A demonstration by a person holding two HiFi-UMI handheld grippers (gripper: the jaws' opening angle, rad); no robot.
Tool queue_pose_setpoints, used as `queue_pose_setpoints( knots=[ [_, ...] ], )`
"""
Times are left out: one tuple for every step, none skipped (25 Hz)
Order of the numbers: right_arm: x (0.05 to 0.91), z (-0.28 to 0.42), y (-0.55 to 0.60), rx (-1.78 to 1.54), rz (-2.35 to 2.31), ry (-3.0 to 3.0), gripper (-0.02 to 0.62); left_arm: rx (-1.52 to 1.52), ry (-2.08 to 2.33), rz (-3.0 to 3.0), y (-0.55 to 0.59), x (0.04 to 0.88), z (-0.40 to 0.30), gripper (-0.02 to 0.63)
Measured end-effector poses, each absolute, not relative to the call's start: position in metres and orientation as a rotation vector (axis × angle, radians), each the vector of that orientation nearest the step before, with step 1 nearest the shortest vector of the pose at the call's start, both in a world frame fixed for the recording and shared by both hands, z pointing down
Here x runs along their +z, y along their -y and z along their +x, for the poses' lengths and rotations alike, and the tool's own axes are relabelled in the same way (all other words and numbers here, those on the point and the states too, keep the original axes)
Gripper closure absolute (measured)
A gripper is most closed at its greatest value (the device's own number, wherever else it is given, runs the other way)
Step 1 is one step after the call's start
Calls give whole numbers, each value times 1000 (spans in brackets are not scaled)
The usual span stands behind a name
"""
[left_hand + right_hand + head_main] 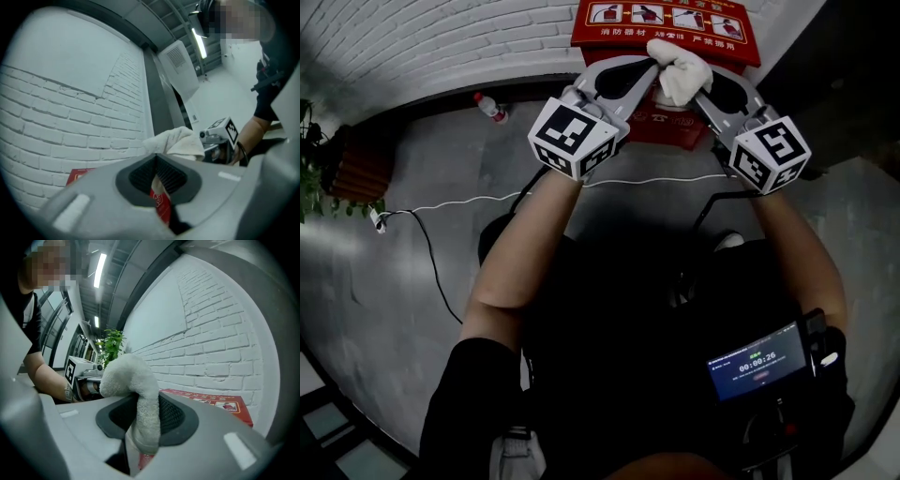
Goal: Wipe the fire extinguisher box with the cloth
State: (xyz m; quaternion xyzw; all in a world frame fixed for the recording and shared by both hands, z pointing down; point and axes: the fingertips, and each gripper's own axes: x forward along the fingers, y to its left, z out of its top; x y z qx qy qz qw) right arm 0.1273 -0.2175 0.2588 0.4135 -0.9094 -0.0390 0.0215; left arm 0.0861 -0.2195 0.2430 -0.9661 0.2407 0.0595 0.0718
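The red fire extinguisher box (pixel 623 30) stands on the floor against a white brick wall. Both grippers are raised in front of it, tips nearly meeting. A white cloth (pixel 678 67) is bunched between the tips. My right gripper (pixel 698 82) is shut on it; in the right gripper view the cloth (pixel 133 385) hangs down between the pads, the box (pixel 213 401) behind. My left gripper (pixel 649 67) also looks shut on an edge of the cloth (pixel 176 140). A narrow slit between its jaws shows the red box (pixel 161 206). The left gripper (pixel 157 180) faces the right gripper's marker cube (pixel 225 131).
A plastic bottle (pixel 490 106) lies on the grey floor left of the box. A white cable (pixel 487 199) runs across the floor to a plug. A potted plant (pixel 314 155) in a brown planter (pixel 358 171) stands at far left. A small screen (pixel 759 361) hangs at the person's waist.
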Motion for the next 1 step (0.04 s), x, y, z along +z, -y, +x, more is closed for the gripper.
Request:
queue_pose_setpoints(
  knots=[
    [259, 129, 218, -114, 1286, 2830, 469, 180, -713, -2905, 221, 242, 88, 601]
  ],
)
